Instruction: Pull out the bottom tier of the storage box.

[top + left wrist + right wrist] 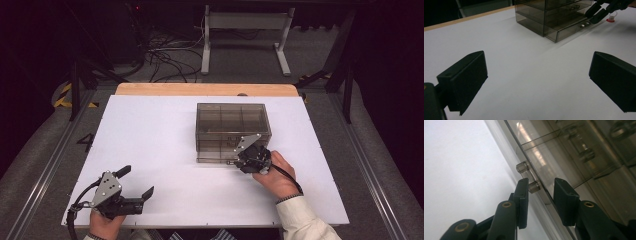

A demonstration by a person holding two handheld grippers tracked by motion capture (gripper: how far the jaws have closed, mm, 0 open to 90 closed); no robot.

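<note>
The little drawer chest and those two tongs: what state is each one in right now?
Drawer chest: upright on the white table, smoky see-through plastic.
Bottom drawer: pulled out slightly.
Drawer knob: between the right tongs' jaws, not yet pinched.
Right tongs: at the drawer front, jaws partly open around the knob.
Left tongs: jaws wide open, holding nothing, low over the table.

The black two-jaw left gripper (136, 184) is held low with jaws spread wide; the black right gripper (540, 195) is held tilted, jaws partly closed.
</note>
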